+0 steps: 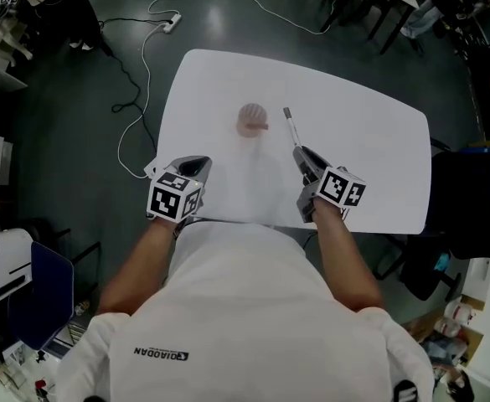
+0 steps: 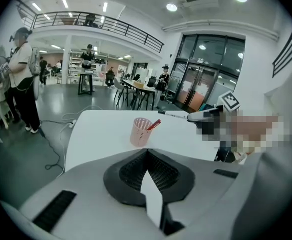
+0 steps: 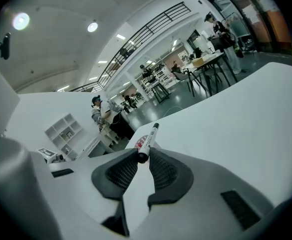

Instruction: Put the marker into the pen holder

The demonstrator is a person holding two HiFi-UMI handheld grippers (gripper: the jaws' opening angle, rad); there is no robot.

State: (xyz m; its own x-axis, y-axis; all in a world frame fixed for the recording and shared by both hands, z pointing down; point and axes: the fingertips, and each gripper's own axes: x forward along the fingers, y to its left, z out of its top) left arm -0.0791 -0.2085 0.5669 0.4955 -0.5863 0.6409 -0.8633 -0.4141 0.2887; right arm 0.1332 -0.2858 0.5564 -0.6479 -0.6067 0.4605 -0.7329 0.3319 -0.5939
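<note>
In the head view, your right gripper is clamped on the near end of a white marker. The marker points away from you over the white table. Its far tip is just right of the pink mesh pen holder and does not touch it. The holder stands upright near the middle of the table. Your left gripper sits over the near left edge of the table, well apart from the holder.

In the left gripper view, its jaws are pressed together with nothing between them. The pen holder stands beyond them, with a red pen leaning on its right rim. The marker reaches in from the right, roughly level, beyond the holder and not in it.

In the right gripper view, the pads are narrowed onto the marker's dark near end. Its barrel, with a red label, sticks out ahead toward the table's far edge.
</note>
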